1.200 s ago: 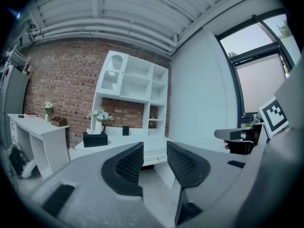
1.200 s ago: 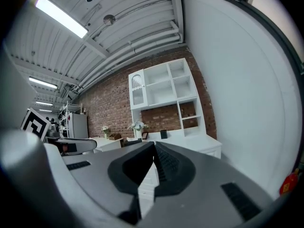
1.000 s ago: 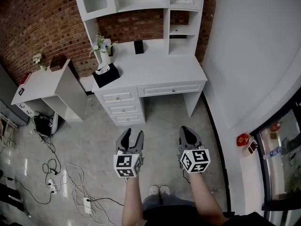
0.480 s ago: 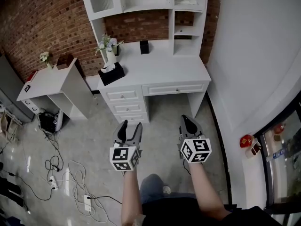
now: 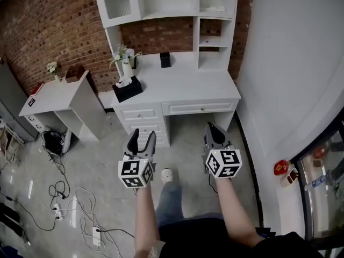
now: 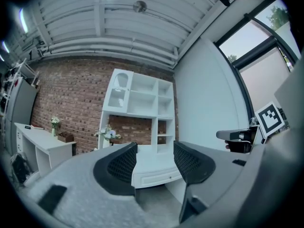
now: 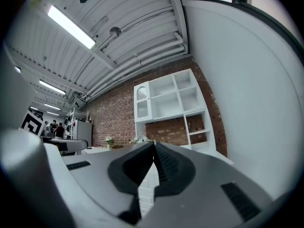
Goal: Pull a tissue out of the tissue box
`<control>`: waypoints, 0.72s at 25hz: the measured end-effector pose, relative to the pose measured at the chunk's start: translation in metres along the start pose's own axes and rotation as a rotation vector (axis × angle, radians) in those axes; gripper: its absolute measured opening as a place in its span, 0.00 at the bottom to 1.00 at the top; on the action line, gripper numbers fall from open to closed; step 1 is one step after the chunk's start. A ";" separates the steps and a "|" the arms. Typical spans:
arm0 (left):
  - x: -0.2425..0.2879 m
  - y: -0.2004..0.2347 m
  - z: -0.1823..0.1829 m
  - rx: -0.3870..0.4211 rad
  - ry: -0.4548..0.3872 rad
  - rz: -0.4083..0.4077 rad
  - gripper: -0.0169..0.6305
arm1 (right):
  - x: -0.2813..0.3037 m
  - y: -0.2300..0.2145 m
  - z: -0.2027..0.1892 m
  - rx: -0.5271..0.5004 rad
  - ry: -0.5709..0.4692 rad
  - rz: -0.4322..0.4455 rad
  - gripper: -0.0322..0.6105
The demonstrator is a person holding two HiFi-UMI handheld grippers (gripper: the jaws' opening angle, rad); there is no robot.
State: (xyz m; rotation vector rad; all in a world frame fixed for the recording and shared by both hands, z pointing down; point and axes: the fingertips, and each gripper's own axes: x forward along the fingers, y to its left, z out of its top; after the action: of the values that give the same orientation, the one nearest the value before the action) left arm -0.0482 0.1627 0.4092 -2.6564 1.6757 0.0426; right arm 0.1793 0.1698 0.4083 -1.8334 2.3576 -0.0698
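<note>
A black tissue box point(image 5: 128, 90) with a white tissue sticking out of its top sits on the left end of the white desk point(image 5: 188, 87), in front of a flower vase point(image 5: 125, 63). Both grippers hang in the air well short of the desk, over the floor. My left gripper point(image 5: 142, 136) is open, with nothing between its pads point(image 6: 124, 164). My right gripper point(image 5: 213, 128) is shut, its tips point(image 7: 153, 146) meeting with nothing held. The left gripper view shows the desk point(image 6: 152, 161) straight ahead between the jaws.
A white hutch with shelves point(image 5: 166, 4) stands on the desk against the brick wall. A smaller white side table point(image 5: 54, 98) is to the left. Cables and a power strip point(image 5: 80, 214) lie on the floor at left. A white wall point(image 5: 290, 63) runs along the right.
Both grippers have risen and moved toward the desk, and the person has stepped forward. The left gripper's jaws stand a little wider than a second ago.
</note>
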 end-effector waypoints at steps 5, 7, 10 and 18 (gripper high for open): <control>0.028 0.020 0.001 -0.003 -0.014 0.007 0.36 | 0.030 -0.009 -0.001 -0.017 -0.005 -0.001 0.05; 0.045 0.028 -0.001 0.001 -0.015 0.007 0.36 | 0.048 -0.015 -0.003 -0.016 -0.005 -0.001 0.05; 0.075 0.044 -0.007 -0.002 -0.009 0.006 0.36 | 0.081 -0.021 -0.012 -0.016 0.004 0.002 0.05; 0.184 0.128 -0.032 -0.002 0.049 0.022 0.36 | 0.221 -0.028 -0.043 -0.004 0.037 0.019 0.05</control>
State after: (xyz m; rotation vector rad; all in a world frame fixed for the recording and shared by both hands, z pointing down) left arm -0.0840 -0.0588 0.4384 -2.6613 1.7200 -0.0213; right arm 0.1473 -0.0534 0.4335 -1.8269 2.4007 -0.0972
